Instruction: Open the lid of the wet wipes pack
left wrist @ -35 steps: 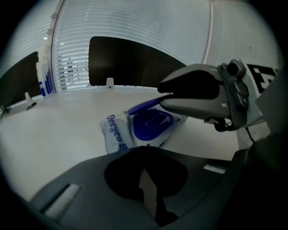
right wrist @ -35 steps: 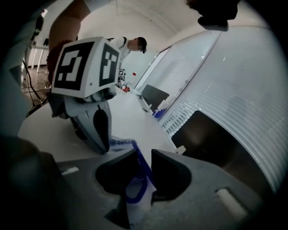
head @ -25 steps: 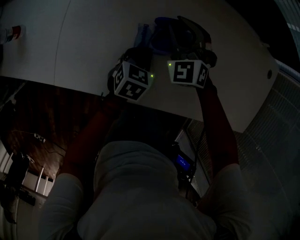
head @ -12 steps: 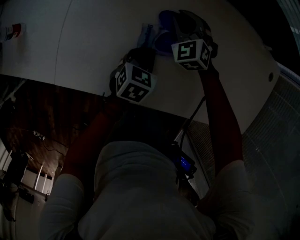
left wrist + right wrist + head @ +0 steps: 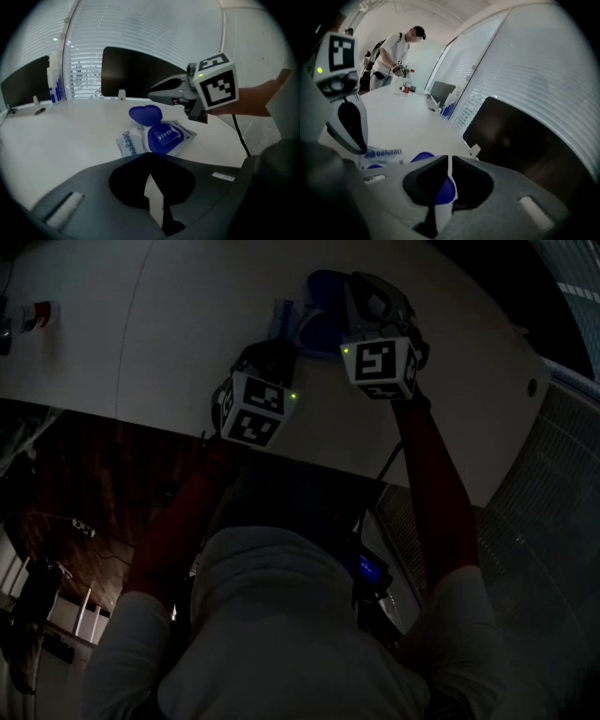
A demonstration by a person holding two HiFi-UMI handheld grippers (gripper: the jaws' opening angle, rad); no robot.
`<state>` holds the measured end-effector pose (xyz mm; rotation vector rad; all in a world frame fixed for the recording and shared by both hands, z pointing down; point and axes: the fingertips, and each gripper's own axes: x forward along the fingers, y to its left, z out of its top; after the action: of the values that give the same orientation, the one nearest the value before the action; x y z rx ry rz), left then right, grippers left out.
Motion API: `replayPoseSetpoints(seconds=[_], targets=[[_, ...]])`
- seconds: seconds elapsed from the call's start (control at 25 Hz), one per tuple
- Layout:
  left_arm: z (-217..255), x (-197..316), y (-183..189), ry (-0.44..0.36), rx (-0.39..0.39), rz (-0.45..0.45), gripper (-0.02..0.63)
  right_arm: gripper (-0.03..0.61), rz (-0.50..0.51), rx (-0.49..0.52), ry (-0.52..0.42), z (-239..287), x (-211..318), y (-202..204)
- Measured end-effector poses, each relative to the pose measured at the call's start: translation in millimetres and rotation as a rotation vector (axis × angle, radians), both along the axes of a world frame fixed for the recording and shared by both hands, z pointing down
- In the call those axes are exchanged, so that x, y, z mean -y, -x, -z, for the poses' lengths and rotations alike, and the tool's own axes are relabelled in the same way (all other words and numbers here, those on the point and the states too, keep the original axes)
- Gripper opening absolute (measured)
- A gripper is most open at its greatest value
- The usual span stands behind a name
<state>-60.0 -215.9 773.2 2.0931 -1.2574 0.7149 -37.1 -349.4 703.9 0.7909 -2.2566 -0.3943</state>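
The wet wipes pack (image 5: 133,143) lies flat on the white table (image 5: 56,136). Its blue flip lid (image 5: 145,115) stands raised over the blue opening (image 5: 164,137). My right gripper (image 5: 151,95) hovers just above the lid's top edge, shut, with nothing held. In the right gripper view its jaws (image 5: 449,161) meet, and the blue lid (image 5: 440,190) shows behind them. My left gripper (image 5: 149,157) is shut and empty, just short of the pack's near edge. The head view is dark: the pack (image 5: 286,320) lies beyond both marker cubes.
A person (image 5: 391,54) stands at the table's far end beside small bottles (image 5: 407,86). Blinds and dark screens (image 5: 136,70) line the far side. Blue-and-white bottles (image 5: 54,86) stand far left. A red-and-white object (image 5: 37,313) sits far left, near the table's front edge (image 5: 309,460).
The right gripper lifted away from the pack, then came down a little. The left gripper shifted slightly left. The lid stays raised.
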Motion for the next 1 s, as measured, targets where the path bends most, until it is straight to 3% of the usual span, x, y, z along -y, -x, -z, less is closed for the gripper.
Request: replayPoseSetpoints(seconds=[0.32, 0.52, 0.76, 0.92, 1.0], targets=[[117, 24, 17, -0.217, -0.028, 0.054, 0.003, 0.002, 0.01, 0.227, -0.128, 162, -46, -11], [214, 18, 0, -0.382, -0.119, 0.063, 0.003, 0.002, -0.106, 0.536, -0.143, 263, -91, -25], [323, -13, -30, -0.562, -0.179, 0.011, 0.003, 0.002, -0.171, 0.641, -0.182, 340, -149, -47], [393, -36, -42, -0.743, -0.212, -0.025, 0.003, 0.002, -0.198, 0.725, -0.222, 385, -187, -61], [409, -51, -48, -0.769, -0.228, -0.028, 0.003, 0.002, -0.206, 0.763, -0.218, 399, -205, -68]])
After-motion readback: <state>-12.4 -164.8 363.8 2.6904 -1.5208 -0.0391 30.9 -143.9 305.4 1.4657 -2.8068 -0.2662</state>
